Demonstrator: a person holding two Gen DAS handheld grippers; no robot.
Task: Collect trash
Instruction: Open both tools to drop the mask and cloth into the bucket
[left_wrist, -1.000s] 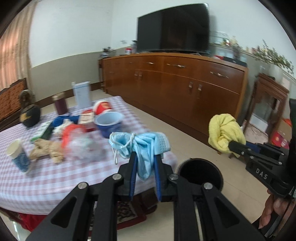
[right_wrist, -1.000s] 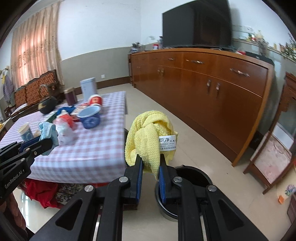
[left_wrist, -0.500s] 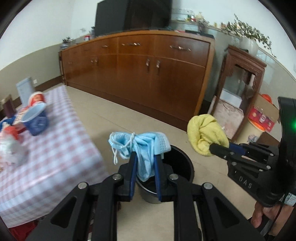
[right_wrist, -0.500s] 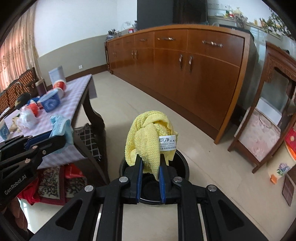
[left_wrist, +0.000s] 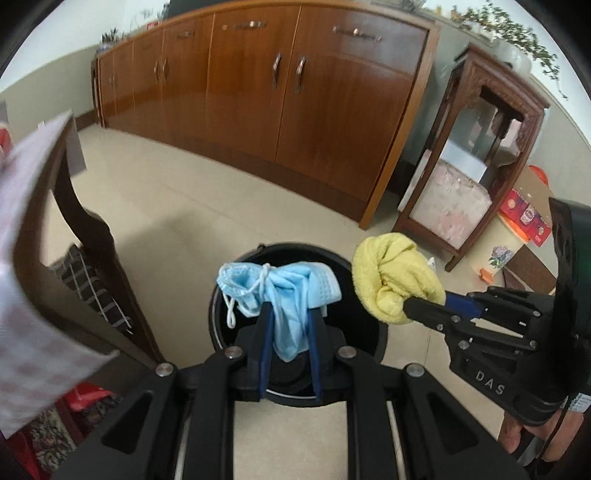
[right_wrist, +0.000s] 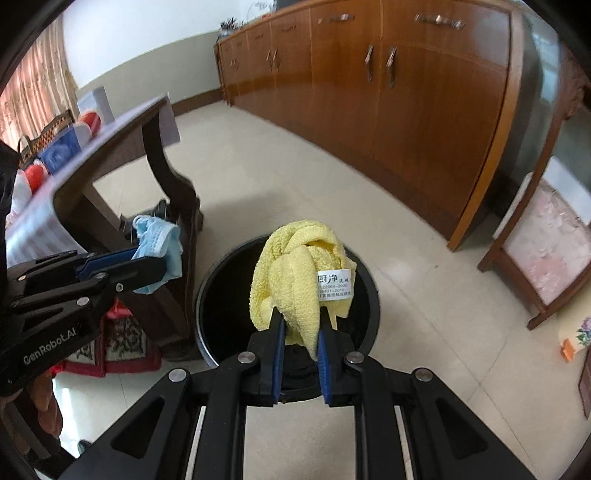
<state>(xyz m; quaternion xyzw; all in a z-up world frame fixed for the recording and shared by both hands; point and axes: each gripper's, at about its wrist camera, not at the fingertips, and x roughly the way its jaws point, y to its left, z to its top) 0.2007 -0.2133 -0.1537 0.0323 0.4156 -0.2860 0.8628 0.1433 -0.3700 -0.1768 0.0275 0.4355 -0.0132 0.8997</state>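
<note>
Jaws pinch mask (left_wrist: 284, 291) and cloth (right_wrist: 299, 280), both dangling over bin (right_wrist: 218, 295).

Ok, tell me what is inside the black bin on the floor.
The black bin shows only a dark inner wall, with no trash visible. Its bottom is mostly covered by the yellow cloth in the right claw and, in the left view, by the blue mask.

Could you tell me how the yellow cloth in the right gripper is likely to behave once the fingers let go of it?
The yellow cloth is bunched and drooping over the right gripper, so it is probably floppy and light. Hanging over the black bin, it should drop in softly without rolling, though its terry weave might cling briefly.
</note>
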